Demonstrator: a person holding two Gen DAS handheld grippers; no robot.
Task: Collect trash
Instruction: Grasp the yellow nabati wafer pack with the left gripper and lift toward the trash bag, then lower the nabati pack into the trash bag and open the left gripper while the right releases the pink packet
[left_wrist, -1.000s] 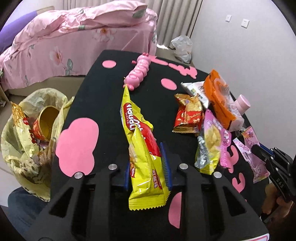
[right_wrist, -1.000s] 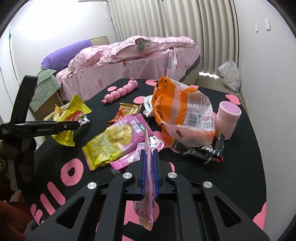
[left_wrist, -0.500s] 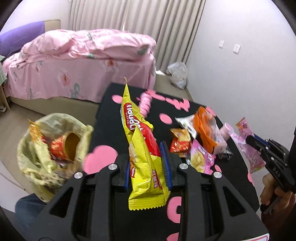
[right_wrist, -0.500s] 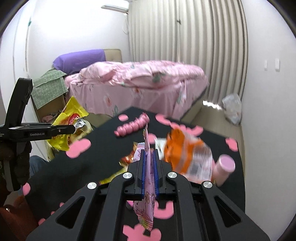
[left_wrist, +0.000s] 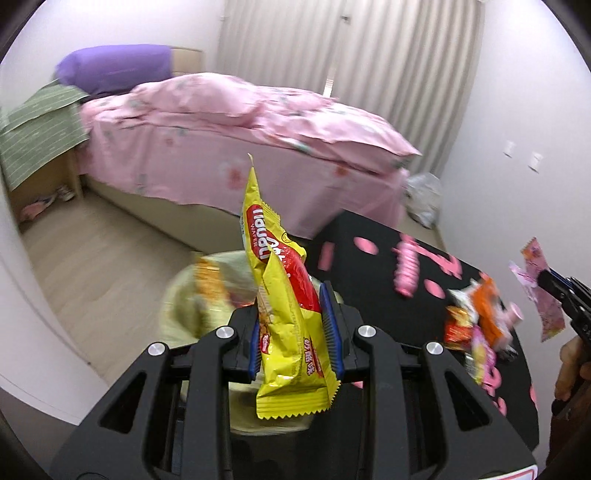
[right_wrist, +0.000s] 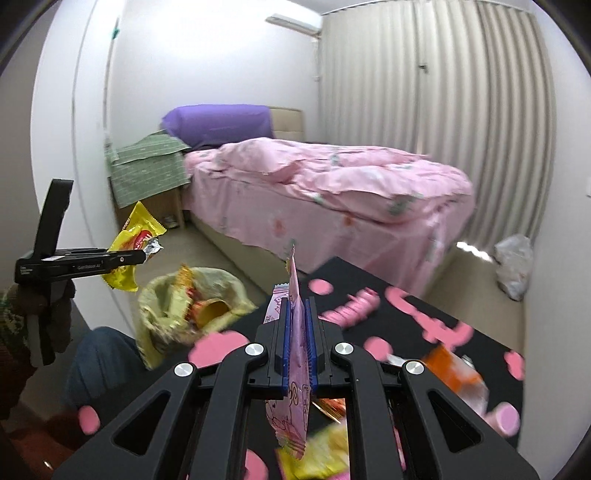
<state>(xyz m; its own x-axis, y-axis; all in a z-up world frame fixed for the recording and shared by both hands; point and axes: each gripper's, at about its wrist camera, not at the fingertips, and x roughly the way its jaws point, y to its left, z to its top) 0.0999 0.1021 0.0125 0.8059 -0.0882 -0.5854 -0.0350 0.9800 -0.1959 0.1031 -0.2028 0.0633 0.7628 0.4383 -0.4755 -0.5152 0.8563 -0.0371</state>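
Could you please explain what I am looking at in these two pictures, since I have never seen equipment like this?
No robot here: a person carries a two-finger gripper in each hand, each with a wide-angle camera looking along its fingers. One picture comes from the left gripper, shut on a yellow wafer wrapper. The other comes from the right gripper, shut on a pink wrapper. Each gripper also appears in the other's picture. Below the left gripper stands a yellowish trash bag with wrappers already inside. The black table with pink shapes carries more snack packets, including an orange bag, and a pink caterpillar toy.
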